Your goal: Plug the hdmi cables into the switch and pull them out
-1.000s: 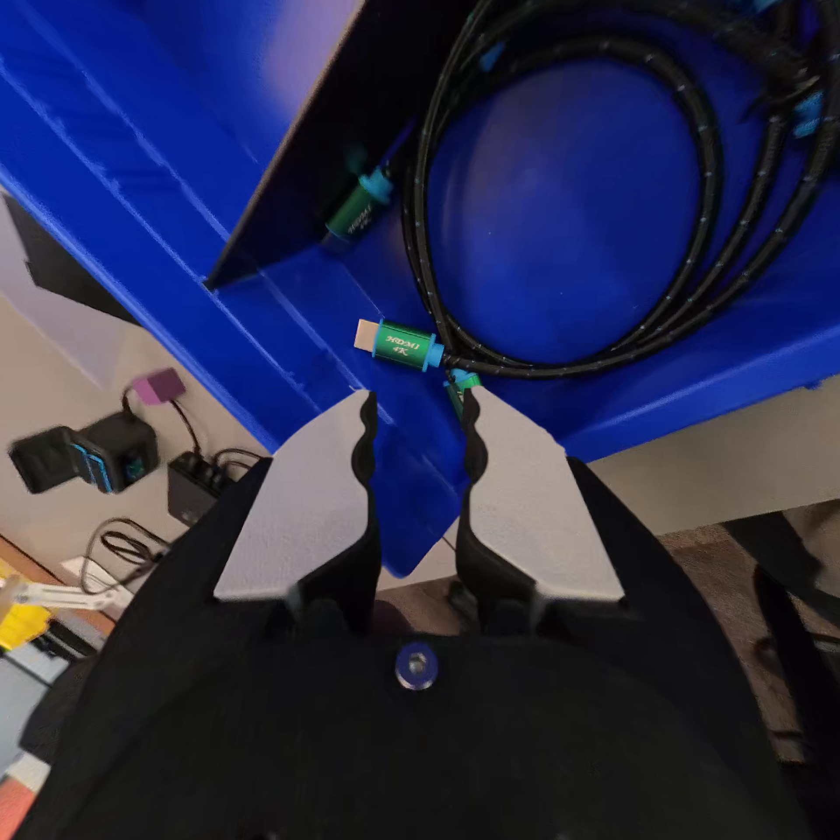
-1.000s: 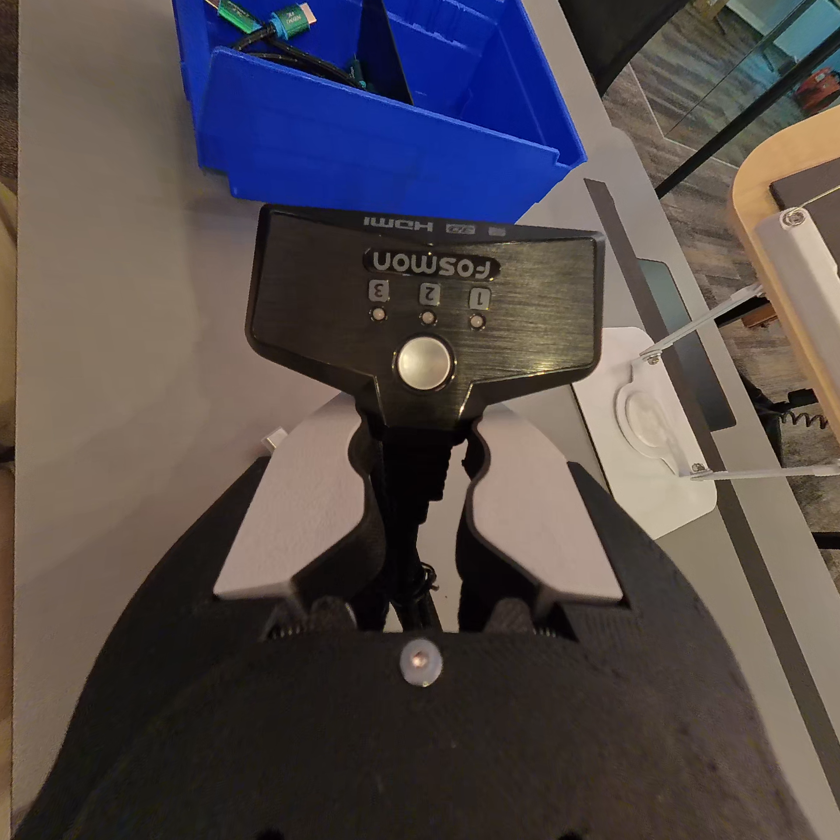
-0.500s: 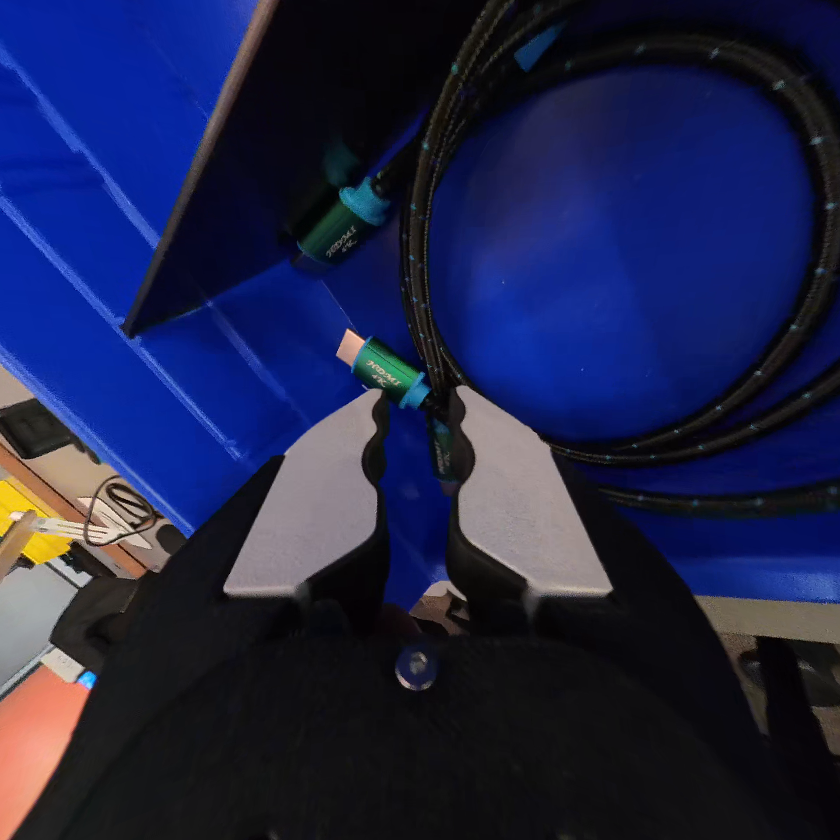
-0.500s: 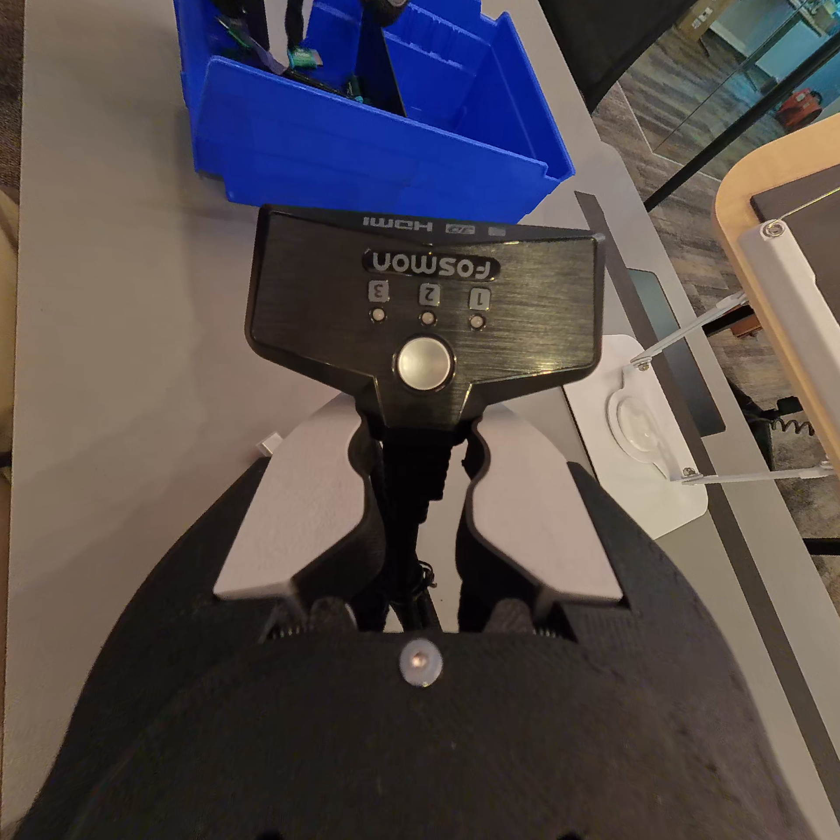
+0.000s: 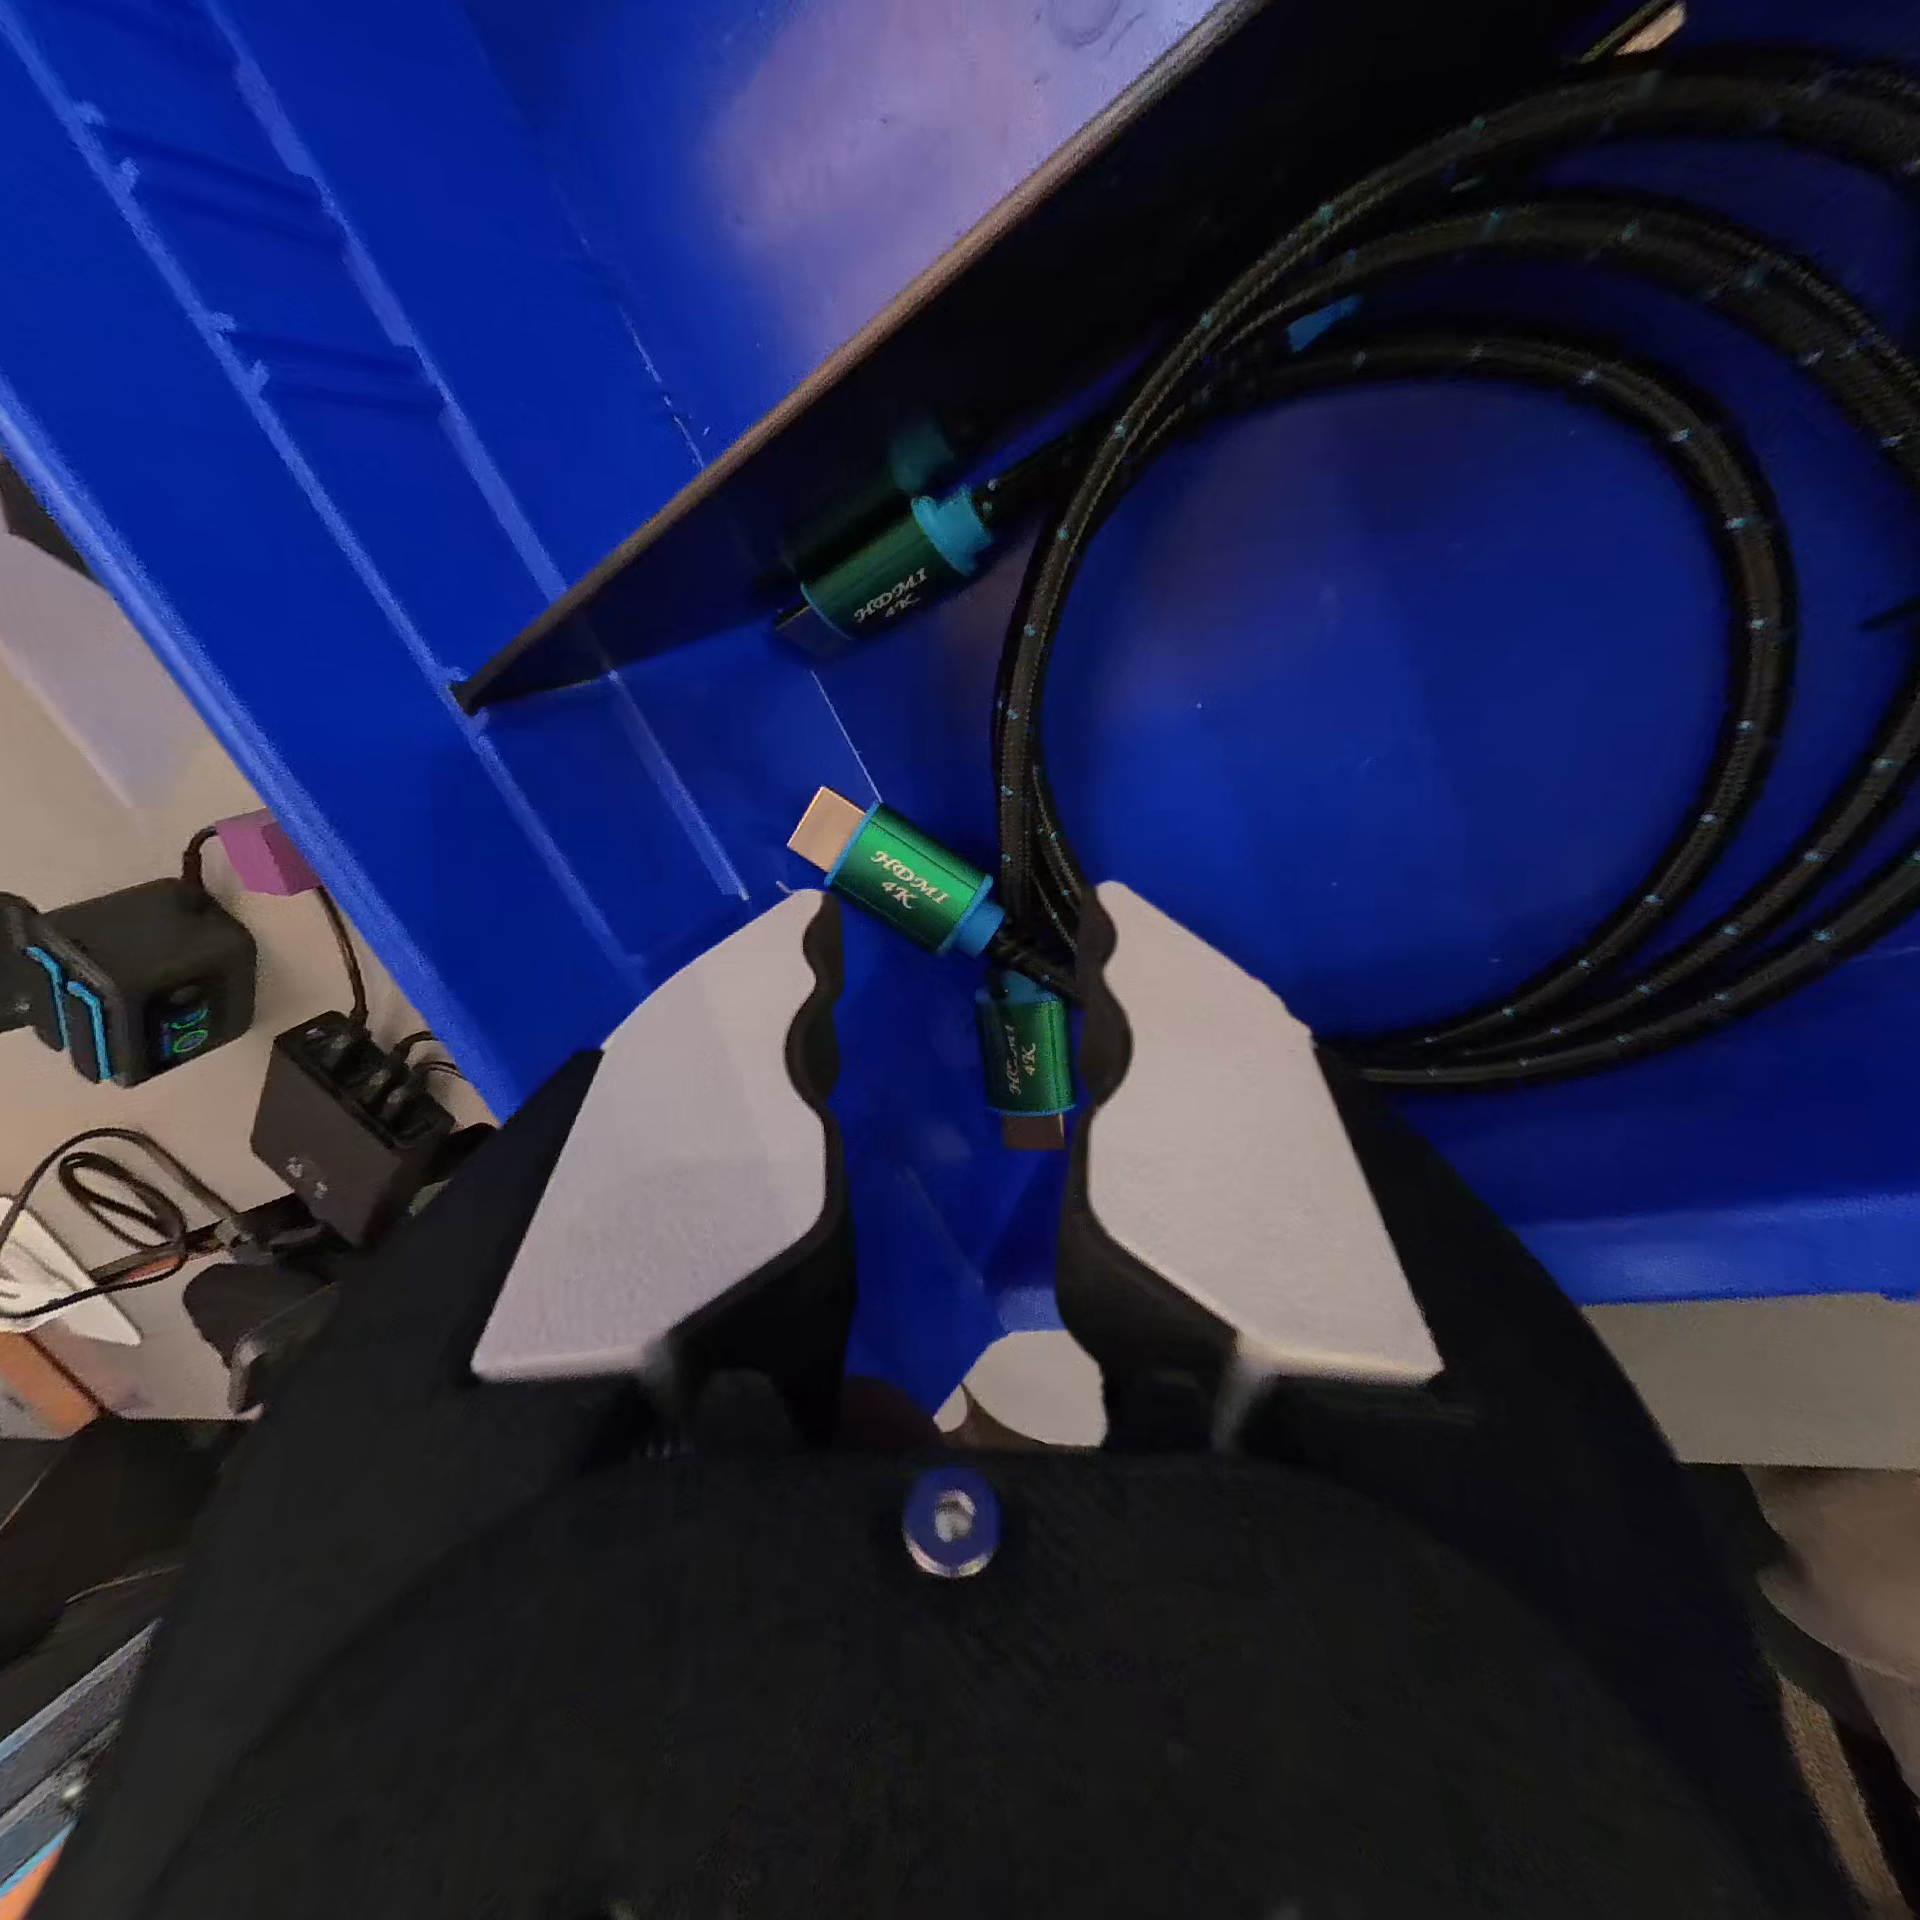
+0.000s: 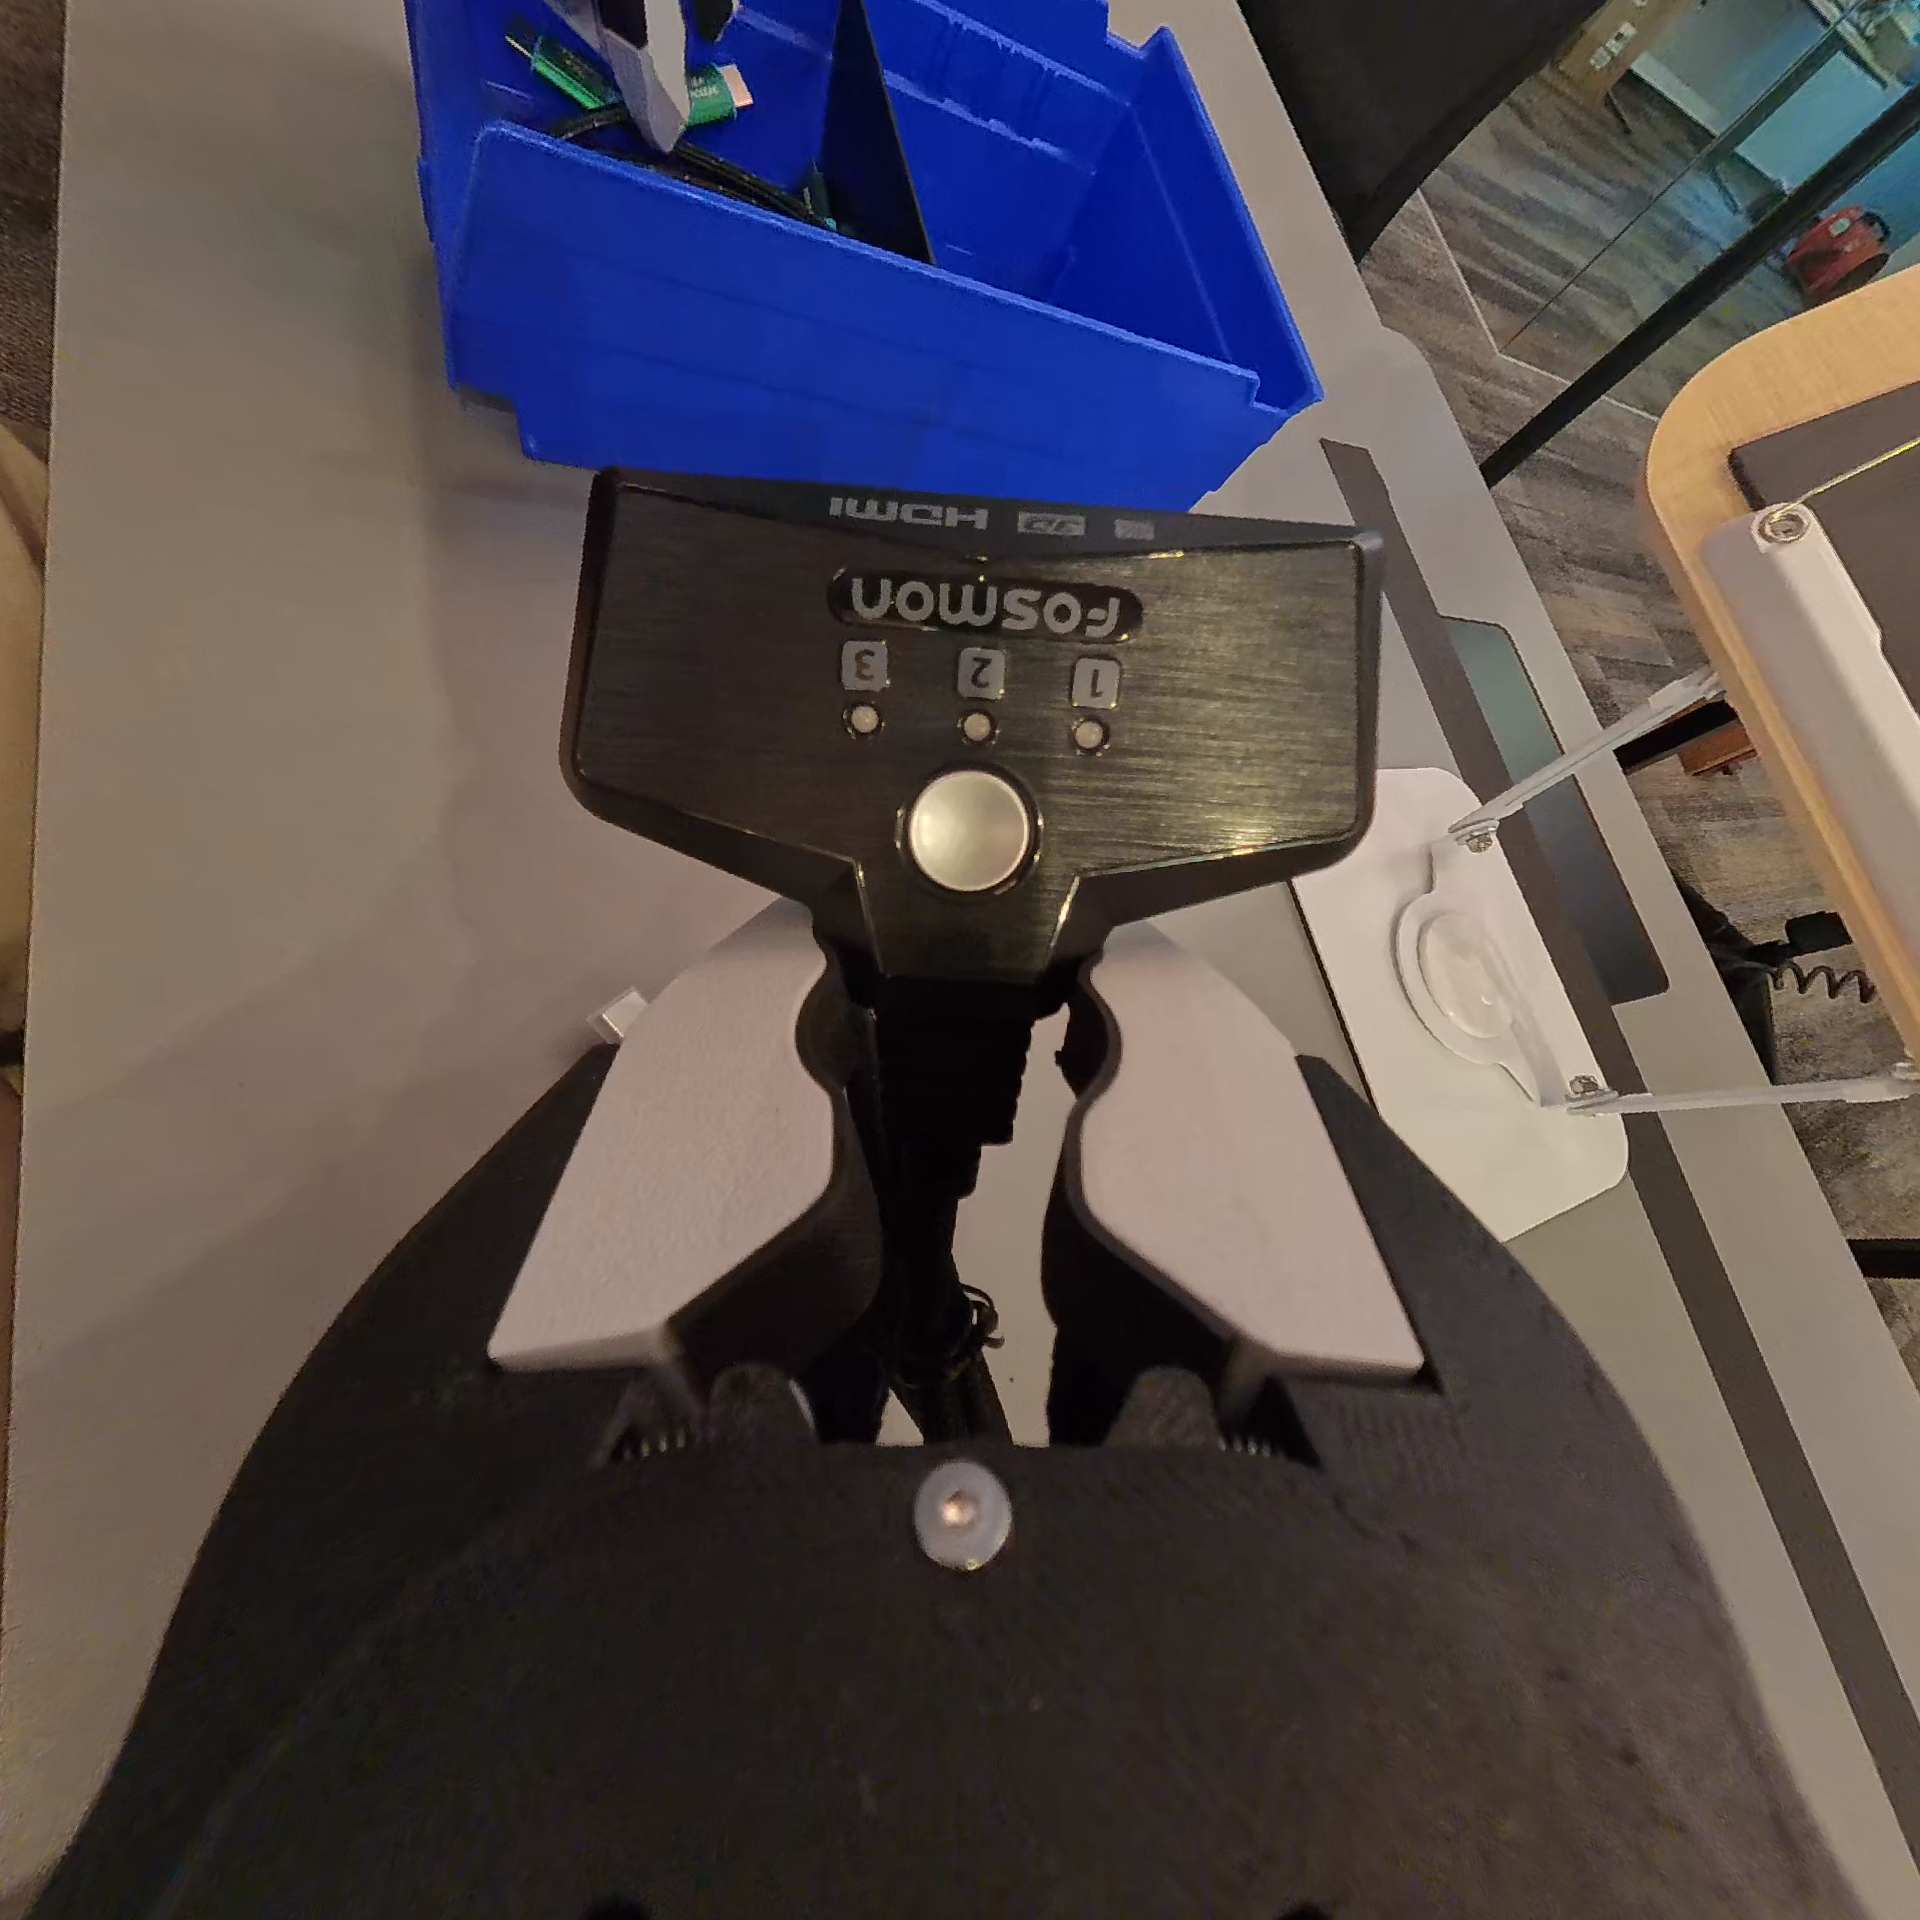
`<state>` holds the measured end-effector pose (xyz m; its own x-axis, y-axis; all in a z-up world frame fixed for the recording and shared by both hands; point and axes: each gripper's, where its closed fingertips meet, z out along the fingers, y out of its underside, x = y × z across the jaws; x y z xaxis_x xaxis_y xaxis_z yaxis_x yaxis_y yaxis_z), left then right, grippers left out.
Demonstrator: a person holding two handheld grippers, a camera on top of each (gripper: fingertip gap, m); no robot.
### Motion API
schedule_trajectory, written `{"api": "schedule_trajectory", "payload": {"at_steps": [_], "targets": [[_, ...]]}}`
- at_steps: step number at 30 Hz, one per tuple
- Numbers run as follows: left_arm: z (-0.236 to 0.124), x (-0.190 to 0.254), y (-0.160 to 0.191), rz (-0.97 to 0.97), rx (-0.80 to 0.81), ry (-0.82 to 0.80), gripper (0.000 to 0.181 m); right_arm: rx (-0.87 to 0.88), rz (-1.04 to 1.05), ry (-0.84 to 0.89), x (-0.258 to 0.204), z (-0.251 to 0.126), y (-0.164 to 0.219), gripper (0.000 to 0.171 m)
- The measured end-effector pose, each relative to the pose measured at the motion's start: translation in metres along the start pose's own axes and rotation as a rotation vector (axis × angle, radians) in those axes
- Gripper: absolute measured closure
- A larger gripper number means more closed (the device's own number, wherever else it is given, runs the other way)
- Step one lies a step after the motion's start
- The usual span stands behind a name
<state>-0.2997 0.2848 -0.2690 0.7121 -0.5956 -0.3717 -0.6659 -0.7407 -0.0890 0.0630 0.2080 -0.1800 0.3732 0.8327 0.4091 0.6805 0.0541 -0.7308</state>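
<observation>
The step in hand is judged to be the picking of one HDMI plug from the blue bin by the left gripper, whose jaws stand open with nothing between the pads. Two green plugs lie near its tips: one plug just beyond them, its gold tip pointing toward 10 o'clock, and a second plug inside the gap, close to the right finger, its tip pointing toward 6 o'clock. For a good grasp, the jaws should be closed on the flat sides of one metal shell only, not on the braided cable, so that the plug cannot turn in the grip; the two plugs are nearly touching, so both could be caught by mistake. The shells are smooth anodised metal with a light blue collar, and they may slip against the pads. The cable is a black woven sleeve with teal specks, coiled in rings at 2 o'clock, next to a dark divider against which a third plug leans. In the right wrist view, the HDMI switch is held above the grey table: the jaws of the right gripper are closed on its narrow neck. The switch body is brushed black metal, wide and wedge-shaped, with a round silver button.
</observation>
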Motion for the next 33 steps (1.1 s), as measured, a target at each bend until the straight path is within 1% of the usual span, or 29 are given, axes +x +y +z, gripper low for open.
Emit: {"api": "schedule_trajectory", "payload": {"at_steps": [1,2,4,6,9,10,11,13,15,18,20,22,25,27,29,31,32,33], "targets": [[0.002,0.002,0.0,0.009,-0.015,-0.006,0.139,0.0,-0.001,-0.001,0.0,0.0,0.0,0.135],[0.006,0.005,0.002,0.018,-0.039,-0.007,0.138,-0.001,-0.003,0.0,0.0,0.0,0.0,0.135],[0.011,0.002,0.005,0.038,-0.092,-0.06,0.141,-0.002,-0.005,0.001,0.0,-0.001,-0.001,0.135],[0.013,0.004,0.007,0.041,-0.129,-0.062,0.142,0.001,-0.005,0.003,0.0,-0.001,-0.001,0.135],[0.015,0.006,0.006,0.028,-0.143,-0.064,0.141,0.003,-0.003,0.004,0.001,-0.002,-0.001,0.135],[0.015,0.007,0.006,0.026,-0.142,-0.058,0.144,0.002,-0.004,0.004,0.001,-0.002,-0.001,0.135],[0.016,0.011,0.006,0.028,-0.133,-0.039,0.151,0.003,-0.005,0.004,0.001,-0.002,-0.001,0.135],[0.019,0.014,0.002,0.032,-0.099,-0.031,0.153,0.004,-0.007,0.003,0.0,-0.002,-0.002,0.135],[0.018,0.016,-0.002,0.053,-0.066,-0.022,0.152,0.004,-0.01,0.003,0.0,-0.002,-0.003,0.135],[0.014,0.025,-0.017,0.024,0.061,0.074,0.153,0.002,-0.014,0.005,-0.001,-0.002,-0.003,0.135],[0.005,0.028,-0.029,0.068,0.155,0.097,0.156,0.003,-0.013,0.007,0.0,-0.002,-0.004,0.136],[-0.004,0.023,-0.038,0.035,0.214,0.1,0.16,0.003,-0.012,0.009,0.001,-0.003,-0.003,0.135],[-0.015,0.018,-0.043,0.098,0.266,0.056,0.163,0.005,-0.006,0.007,0.001,-0.002,-0.002,0.135],[-0.022,0.019,-0.048,0.188,0.324,0.025,0.163,0.004,-0.006,0.005,0.001,-0.002,-0.002,0.135],[-0.024,0.02,-0.049,0.228,0.328,0.002,0.163,0.004,-0.005,0.003,0.001,-0.002,-0.001,0.135],[-0.03,0.027,-0.056,0.328,0.39,-0.011,0.163,0.004,-0.006,0.003,0.001,-0.002,-0.001,0.135],[-0.032,0.033,-0.056,0.362,0.398,-0.003,0.164,0.004,-0.006,0.004,0.002,-0.002,-0.001,0.135],[-0.035,0.034,-0.059,0.401,0.416,-0.029,0.164,0.005,-0.004,0.005,0.002,-0.003,-0.001,0.135]]}}
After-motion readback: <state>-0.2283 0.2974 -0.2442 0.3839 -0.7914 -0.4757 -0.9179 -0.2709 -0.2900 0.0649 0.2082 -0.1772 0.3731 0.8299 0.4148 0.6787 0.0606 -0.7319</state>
